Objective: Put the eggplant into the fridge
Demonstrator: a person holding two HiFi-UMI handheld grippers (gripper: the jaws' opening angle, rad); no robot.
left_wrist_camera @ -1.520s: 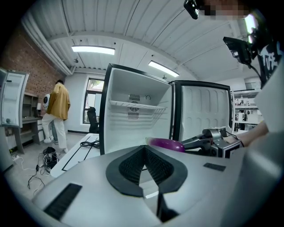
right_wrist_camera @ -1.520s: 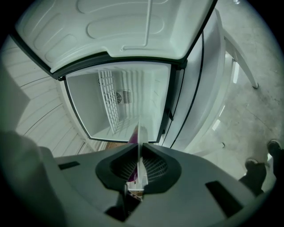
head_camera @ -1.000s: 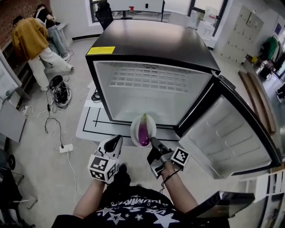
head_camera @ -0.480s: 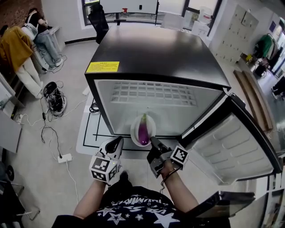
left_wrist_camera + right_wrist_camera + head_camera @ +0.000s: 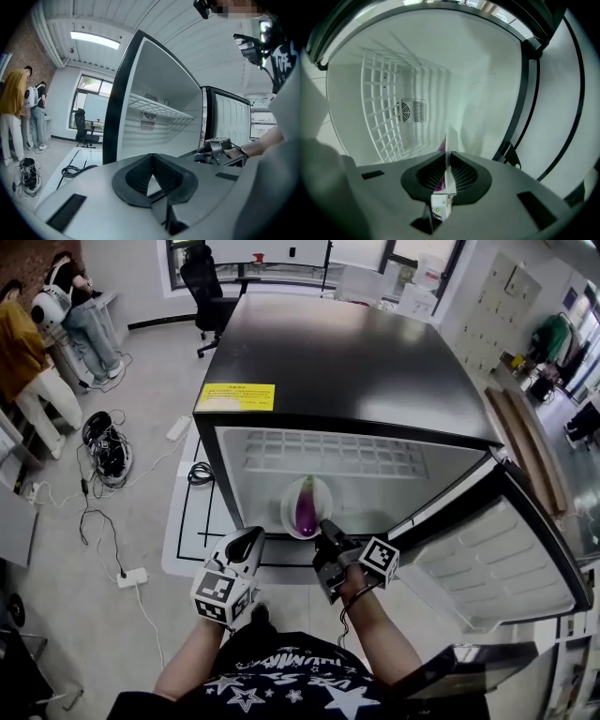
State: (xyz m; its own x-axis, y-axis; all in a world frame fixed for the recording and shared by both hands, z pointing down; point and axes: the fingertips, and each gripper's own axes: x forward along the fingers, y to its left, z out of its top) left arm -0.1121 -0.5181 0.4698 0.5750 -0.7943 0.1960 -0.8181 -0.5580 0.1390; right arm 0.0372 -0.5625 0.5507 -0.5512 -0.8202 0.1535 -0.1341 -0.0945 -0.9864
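Grey floor [image 5: 141, 413] bears the fridge [image 5: 347, 352]; cables [image 5: 105, 442] and a power strip [image 5: 132, 576] lie there.

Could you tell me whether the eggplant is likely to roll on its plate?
Probably: the eggplant looks long, rounded and glossy, and lies loose on the plate. The right claw pinches only the rim, so the plate may well tilt.

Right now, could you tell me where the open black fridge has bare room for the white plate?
The white wire shelf looks bare wall to wall, as does the cavity beneath. The only crowding is the right gripper holding the white plate with the purple eggplant.
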